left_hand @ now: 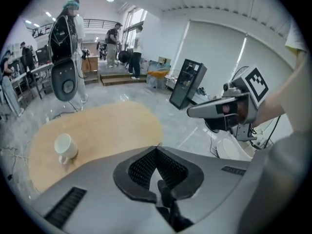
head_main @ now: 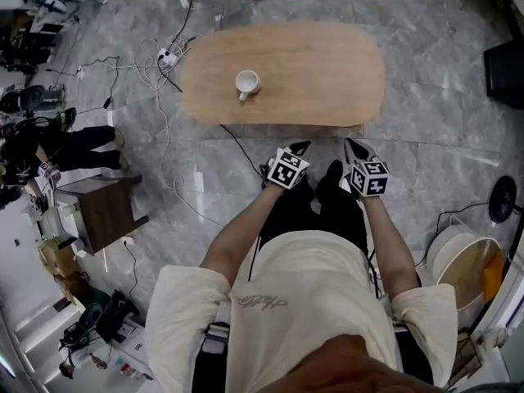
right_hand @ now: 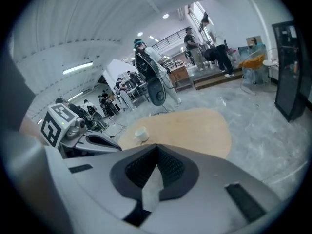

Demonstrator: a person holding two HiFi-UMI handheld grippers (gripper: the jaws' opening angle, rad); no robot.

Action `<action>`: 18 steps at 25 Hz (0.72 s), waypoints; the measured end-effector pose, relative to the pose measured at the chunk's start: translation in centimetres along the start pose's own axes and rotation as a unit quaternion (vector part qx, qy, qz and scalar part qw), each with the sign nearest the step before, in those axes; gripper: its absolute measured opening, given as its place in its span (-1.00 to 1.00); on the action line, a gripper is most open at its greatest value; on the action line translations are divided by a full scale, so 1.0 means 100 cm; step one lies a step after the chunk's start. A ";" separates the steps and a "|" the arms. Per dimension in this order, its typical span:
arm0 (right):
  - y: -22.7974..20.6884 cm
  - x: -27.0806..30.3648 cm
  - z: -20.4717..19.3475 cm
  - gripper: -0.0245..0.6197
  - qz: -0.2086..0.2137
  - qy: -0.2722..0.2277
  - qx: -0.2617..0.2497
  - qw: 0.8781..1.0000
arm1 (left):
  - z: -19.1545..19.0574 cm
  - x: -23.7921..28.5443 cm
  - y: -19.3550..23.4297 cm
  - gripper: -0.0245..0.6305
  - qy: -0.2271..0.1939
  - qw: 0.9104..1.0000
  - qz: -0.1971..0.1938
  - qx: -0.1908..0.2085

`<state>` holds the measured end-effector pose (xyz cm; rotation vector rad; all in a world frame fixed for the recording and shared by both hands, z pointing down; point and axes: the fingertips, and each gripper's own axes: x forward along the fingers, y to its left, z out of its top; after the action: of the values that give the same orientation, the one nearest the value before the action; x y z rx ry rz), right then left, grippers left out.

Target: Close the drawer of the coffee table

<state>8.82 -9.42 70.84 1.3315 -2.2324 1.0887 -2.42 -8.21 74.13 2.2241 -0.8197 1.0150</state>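
Note:
The oval wooden coffee table (head_main: 319, 72) stands on the grey marble floor ahead of me, with a white cup (head_main: 246, 83) on its top. A thin strip under the table's near edge (head_main: 286, 128) shows; I cannot tell whether it is the drawer. My left gripper (head_main: 300, 147) and right gripper (head_main: 354, 147) are side by side just short of that edge, both pointing at the table, not touching it. Both are shut with nothing between the jaws. The left gripper view shows its jaws (left_hand: 156, 149) closed, the cup (left_hand: 64, 146) beyond. The right gripper's jaws (right_hand: 157, 146) are closed too.
A power strip with tangled cables (head_main: 168, 56) lies on the floor left of the table, and one cable runs under it. A small wooden cabinet (head_main: 102, 207) stands at my left, a round white bin (head_main: 467, 260) at my right. Several people stand far behind the table.

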 end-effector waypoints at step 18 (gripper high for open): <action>0.127 -0.124 0.222 -0.94 0.065 -0.188 -0.144 0.969 | 0.211 -0.187 0.002 -0.91 -0.217 0.974 0.044 0.039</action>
<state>6.66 -15.02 43.08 1.3681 -2.6585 0.5478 -2.80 -17.39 47.43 2.5392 -1.0885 0.6088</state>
